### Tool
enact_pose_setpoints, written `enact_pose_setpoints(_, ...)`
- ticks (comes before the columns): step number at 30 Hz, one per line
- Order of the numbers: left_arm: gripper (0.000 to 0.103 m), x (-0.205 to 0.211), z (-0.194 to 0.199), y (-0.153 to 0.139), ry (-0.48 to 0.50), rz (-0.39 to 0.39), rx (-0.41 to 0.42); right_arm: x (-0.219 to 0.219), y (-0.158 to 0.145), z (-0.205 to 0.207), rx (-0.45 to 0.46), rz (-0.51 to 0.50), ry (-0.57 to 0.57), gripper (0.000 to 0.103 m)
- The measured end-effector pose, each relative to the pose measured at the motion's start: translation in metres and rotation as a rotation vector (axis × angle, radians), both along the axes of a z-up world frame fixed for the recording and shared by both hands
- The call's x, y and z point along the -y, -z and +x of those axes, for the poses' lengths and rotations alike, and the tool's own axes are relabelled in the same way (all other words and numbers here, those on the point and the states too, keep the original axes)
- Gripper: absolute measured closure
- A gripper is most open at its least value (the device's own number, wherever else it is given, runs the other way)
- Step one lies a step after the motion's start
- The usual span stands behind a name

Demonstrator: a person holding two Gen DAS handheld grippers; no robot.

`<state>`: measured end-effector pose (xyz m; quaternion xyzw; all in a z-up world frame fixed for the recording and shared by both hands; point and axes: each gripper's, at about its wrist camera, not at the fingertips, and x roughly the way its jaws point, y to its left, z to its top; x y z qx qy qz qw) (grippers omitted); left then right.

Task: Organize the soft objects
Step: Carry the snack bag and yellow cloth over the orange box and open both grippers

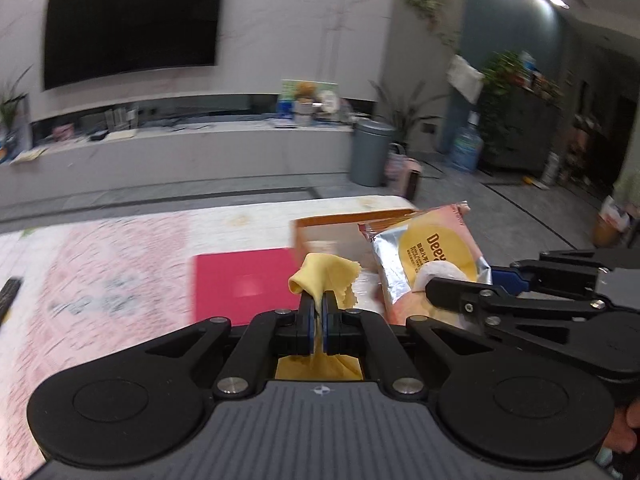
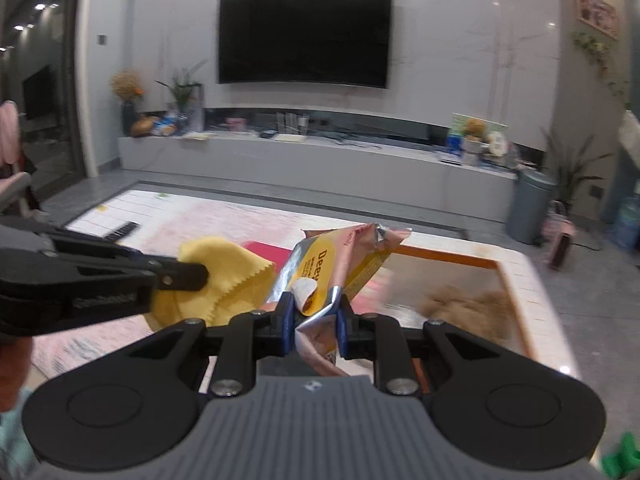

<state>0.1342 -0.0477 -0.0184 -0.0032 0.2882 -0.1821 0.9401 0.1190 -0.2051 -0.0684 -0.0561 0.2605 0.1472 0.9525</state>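
Cloth (image 1: 320, 280) pinched in L claw (image 1: 319, 312)

yellow cloth (image 1: 320, 276), pink-and-silver snack packet (image 2: 340, 264)

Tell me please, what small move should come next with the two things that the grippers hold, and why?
Probably carry both on toward the tray and lower them in. The left gripper is shut on the yellow cloth, the right gripper is shut on the snack packet, and both hang in the air above the table. The tray lies just ahead, with something brown and fluffy already inside.
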Motion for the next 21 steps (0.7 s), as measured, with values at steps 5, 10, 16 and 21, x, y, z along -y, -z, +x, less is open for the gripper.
enact_pose_setpoints(5,0.100,0.053,0.014,0.001,0.083,0.040,0.003,0.052,0.003,0.007,-0.017,-0.048,0.086,0.083)
enact_pose_setpoints(10,0.100,0.093,0.026,0.012,0.143,0.109,-0.029,0.085,0.010,0.023,-0.059,-0.099,0.122,0.083)
enact_pose_setpoints(16,0.100,0.124,0.044,0.036,0.211,0.216,-0.104,0.106,0.028,0.047,-0.159,-0.148,0.089,0.083)
enact_pose_setpoints(21,0.100,0.145,0.049,0.060,0.253,0.316,-0.163,0.106,0.048,0.063,-0.234,-0.207,0.032,0.083)
